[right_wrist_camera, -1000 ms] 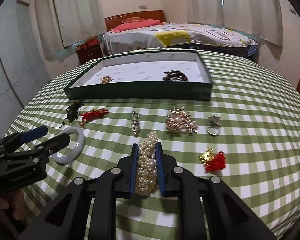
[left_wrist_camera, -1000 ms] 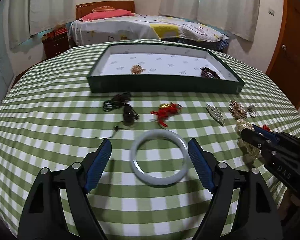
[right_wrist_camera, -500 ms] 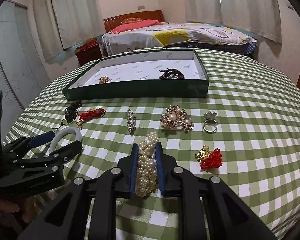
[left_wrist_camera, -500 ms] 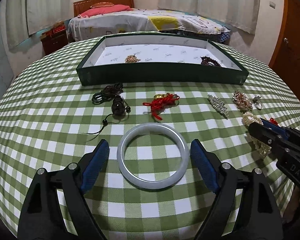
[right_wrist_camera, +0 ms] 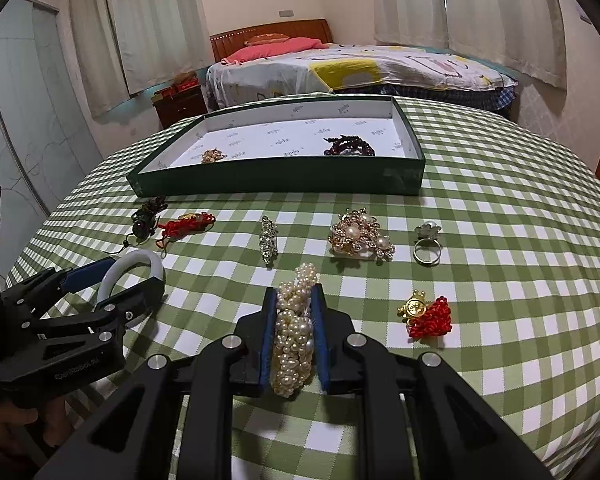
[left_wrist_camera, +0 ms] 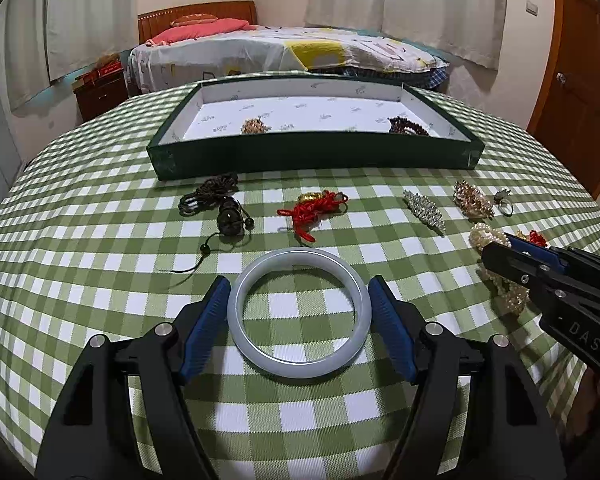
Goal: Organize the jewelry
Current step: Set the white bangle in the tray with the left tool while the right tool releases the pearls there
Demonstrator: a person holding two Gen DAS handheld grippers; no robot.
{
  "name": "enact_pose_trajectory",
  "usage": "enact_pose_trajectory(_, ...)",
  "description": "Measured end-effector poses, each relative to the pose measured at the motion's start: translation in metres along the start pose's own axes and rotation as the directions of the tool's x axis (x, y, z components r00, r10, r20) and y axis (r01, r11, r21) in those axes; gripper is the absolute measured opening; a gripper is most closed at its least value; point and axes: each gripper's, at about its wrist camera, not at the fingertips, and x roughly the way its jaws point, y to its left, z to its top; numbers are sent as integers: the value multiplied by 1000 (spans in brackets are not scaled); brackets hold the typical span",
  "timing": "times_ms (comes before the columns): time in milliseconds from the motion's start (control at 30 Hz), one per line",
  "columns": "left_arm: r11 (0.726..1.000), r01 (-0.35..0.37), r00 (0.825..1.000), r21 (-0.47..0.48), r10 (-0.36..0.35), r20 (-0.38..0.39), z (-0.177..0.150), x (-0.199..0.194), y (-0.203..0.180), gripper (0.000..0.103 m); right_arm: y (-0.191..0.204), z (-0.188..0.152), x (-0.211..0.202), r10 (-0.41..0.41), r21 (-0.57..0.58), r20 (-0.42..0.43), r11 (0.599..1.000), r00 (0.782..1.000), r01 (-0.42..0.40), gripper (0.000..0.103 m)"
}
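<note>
The pale bangle [left_wrist_camera: 299,312] lies flat on the desk [left_wrist_camera: 100,240] between the spread pads of the left gripper [left_wrist_camera: 299,320], which should be closed squarely across its rim. The right gripper [right_wrist_camera: 294,332] is clamped on the pearl bracelet [right_wrist_camera: 294,332], to be lifted level toward the green tray [right_wrist_camera: 276,178].
</note>
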Motion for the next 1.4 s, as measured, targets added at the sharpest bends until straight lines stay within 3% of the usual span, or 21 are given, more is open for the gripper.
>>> enact_pose_trajectory(400,1000,-6,996,19,4,91,20,-25,2,69,8,13,-9,24,-18,38,1000,999,-24,18)
enact_pose_trajectory(700,1000,-5,989,-4,6,150,56,-28,11,69,5,47,-13,28,-18,91,1000,995,-26,18)
enact_pose_trajectory(1167,999,-35,968,-2,34,250,139,0,24,69,2,136,8,43,-37,214,999,976,-36,18)
enact_pose_trajectory(1267,999,-43,968,3,41,249,152,14,26,69,4,151,20,49,-45,228,998,972,-39,18)
enact_pose_trajectory(1400,999,-51,978,8,49,201,158,43,30,69,2,157,50,59,-42,185,998,981,-53,18)
